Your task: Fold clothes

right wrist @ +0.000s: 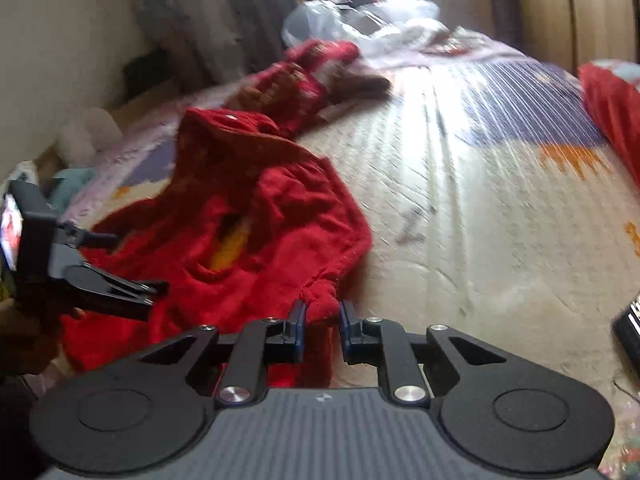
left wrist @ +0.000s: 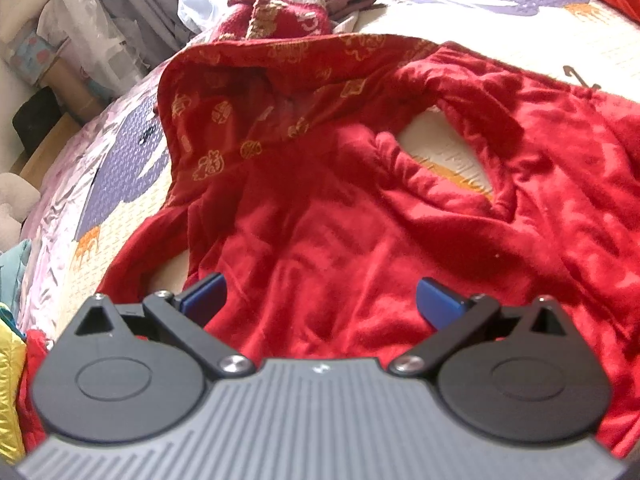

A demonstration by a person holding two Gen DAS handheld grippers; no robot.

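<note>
A plush red garment [left wrist: 340, 220] with a gold-patterned lining lies crumpled on the patterned bed mat [left wrist: 520, 52], one opening showing the mat beneath. My left gripper [left wrist: 320, 294] hovers just over its near part, blue pads wide apart and nothing between them. In the right wrist view the same red garment [right wrist: 248, 220] spreads to the left, and my right gripper [right wrist: 322, 312] is shut on a bunched edge of it at the garment's right side. The left gripper [right wrist: 158, 294] shows side-on at the left edge, held by a hand.
A red knitted item [left wrist: 280, 12] and a brownish cloth lie farther back on the bed. Plastic bags [right wrist: 360, 16] sit at the head end. A red cushion [right wrist: 612, 112] is at the right, bright clothes [left wrist: 8, 380] at the left edge. Bare mat [right wrist: 460, 200] stretches right of the garment.
</note>
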